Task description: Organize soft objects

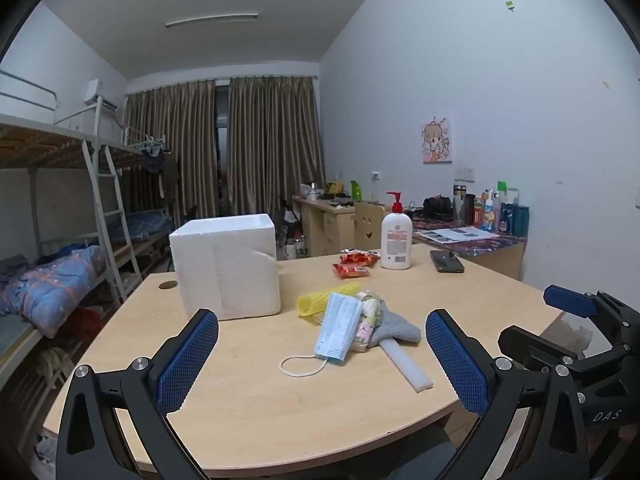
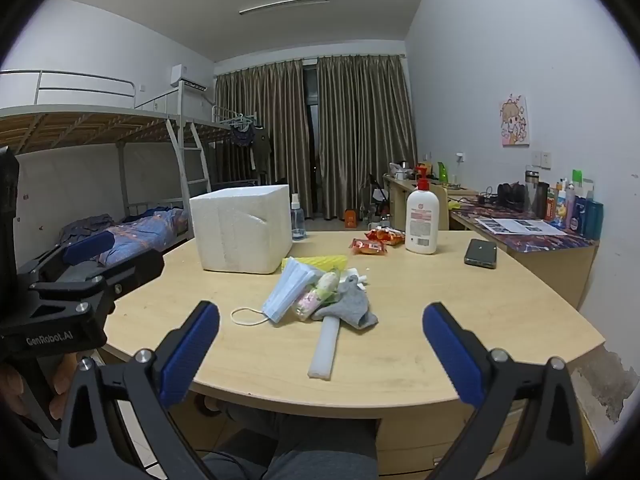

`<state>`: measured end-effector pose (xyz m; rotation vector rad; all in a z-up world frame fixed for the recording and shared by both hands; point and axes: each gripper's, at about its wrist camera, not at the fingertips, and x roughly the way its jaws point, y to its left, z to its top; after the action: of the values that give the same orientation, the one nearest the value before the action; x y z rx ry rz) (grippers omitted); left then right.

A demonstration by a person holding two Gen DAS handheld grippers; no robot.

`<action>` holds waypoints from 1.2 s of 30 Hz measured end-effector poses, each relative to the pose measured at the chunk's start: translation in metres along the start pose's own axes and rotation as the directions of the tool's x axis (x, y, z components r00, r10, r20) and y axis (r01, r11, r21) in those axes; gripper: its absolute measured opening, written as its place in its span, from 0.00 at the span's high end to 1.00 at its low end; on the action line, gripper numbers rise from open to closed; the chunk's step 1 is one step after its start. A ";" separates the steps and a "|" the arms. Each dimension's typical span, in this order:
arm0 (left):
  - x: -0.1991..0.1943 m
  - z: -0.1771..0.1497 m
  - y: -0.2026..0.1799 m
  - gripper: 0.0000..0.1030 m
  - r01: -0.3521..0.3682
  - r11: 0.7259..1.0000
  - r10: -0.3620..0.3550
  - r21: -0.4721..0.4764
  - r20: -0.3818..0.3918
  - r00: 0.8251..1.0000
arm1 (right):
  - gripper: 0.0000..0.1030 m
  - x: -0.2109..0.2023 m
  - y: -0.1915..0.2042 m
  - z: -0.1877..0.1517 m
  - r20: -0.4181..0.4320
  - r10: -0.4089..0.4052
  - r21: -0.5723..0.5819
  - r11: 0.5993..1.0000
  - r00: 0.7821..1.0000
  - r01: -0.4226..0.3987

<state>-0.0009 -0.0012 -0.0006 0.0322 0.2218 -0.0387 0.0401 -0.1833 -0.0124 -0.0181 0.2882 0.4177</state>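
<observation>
A pile of soft things lies mid-table: a blue face mask [image 1: 338, 326] [image 2: 289, 290], a grey sock [image 1: 394, 326] [image 2: 352, 306], a small floral packet [image 1: 368, 322] [image 2: 316, 296], a yellow foam net [image 1: 324, 300] [image 2: 318, 261] and a white foam strip [image 1: 406, 364] [image 2: 326, 346]. A white foam box [image 1: 226, 264] [image 2: 242, 227] stands behind the pile to the left. My left gripper [image 1: 322, 360] is open and empty, held before the pile. My right gripper [image 2: 322, 354] is open and empty, over the table's near edge.
A lotion pump bottle [image 1: 396, 240] [image 2: 421, 218], red snack packets [image 1: 354, 264] [image 2: 376, 242] and a phone [image 1: 447, 261] [image 2: 481, 253] lie at the back of the wooden table [image 1: 260, 400] [image 2: 460, 320]. A small spray bottle [image 2: 298, 218] stands behind the box. A bunk bed [image 1: 60, 240] is on the left.
</observation>
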 end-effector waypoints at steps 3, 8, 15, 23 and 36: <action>0.000 0.000 0.001 0.00 0.001 1.000 -0.001 0.001 -0.002 1.000 | 0.00 -0.004 0.000 0.001 0.001 0.000 -0.001 1.000 1.000 0.000; 0.001 0.001 0.000 0.00 0.000 1.000 0.000 0.001 -0.003 1.000 | 0.00 -0.005 0.001 0.003 0.001 -0.002 -0.003 1.000 1.000 0.002; 0.001 0.000 0.001 0.00 -0.004 1.000 0.004 0.000 -0.002 1.000 | 0.00 -0.004 -0.001 0.003 0.002 -0.004 -0.003 1.000 1.000 0.004; 0.001 0.000 0.001 0.00 -0.004 1.000 0.004 0.001 -0.005 1.000 | 0.00 -0.003 -0.001 0.003 0.001 -0.003 -0.004 1.000 1.000 0.003; 0.001 -0.001 0.002 0.00 -0.006 1.000 0.006 0.001 -0.005 1.000 | 0.00 -0.003 0.001 0.002 0.001 -0.005 -0.002 1.000 1.000 0.005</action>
<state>0.0004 0.0003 -0.0015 0.0336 0.2265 -0.0323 0.0372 -0.1833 -0.0098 -0.0208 0.2864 0.4135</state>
